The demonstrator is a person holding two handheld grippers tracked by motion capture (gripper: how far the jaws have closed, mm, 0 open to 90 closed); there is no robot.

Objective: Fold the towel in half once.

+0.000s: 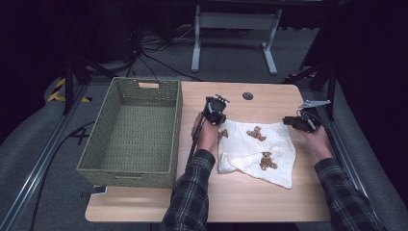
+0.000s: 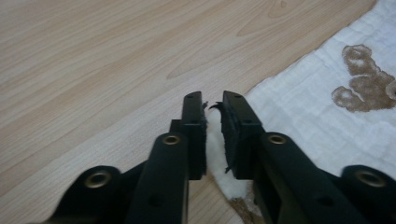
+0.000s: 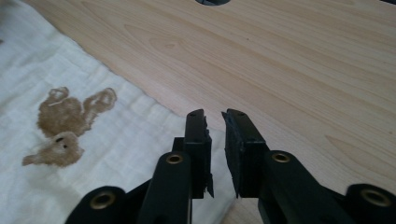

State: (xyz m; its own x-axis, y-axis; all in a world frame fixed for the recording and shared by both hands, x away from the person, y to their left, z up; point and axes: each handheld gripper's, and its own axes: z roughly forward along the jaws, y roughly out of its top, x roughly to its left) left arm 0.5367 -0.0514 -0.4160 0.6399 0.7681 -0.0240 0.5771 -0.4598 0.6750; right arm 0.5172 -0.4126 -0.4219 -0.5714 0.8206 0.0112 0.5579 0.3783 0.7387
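— Left gripper view first: how do the jaws of the left gripper [image 2: 212, 109] stand?

— Nearly together, with a narrow slit between them, and the corner of the white cloth [image 2: 327, 126] sits in that slit. It is pinching the cloth's edge, low over the wood.

— And the right gripper [image 3: 214, 122]?

— In the right gripper view its jaws are likewise almost closed, and white fabric runs under and between them at the cloth's border. I would say it grips the cloth too, though the contact is partly hidden by the jaws themselves.

— Where do they sit in the high view?

— The left gripper [image 1: 215, 111] is at the cloth's far left corner, near the middle of the table [image 1: 144, 207]. The right gripper [image 1: 299, 122] is at the cloth's far right corner, close to the table's right edge.

— The cloth itself?

— The white cloth [image 1: 250, 144], printed with brown bears, lies crumpled on the right half of the table, its near corner pointing toward the front edge.

— Anything else?

— A green woven basket [image 1: 96, 154] stands along the table's left edge, just beside the left forearm. A dark round grommet [image 1: 248, 96] is set near the far edge.
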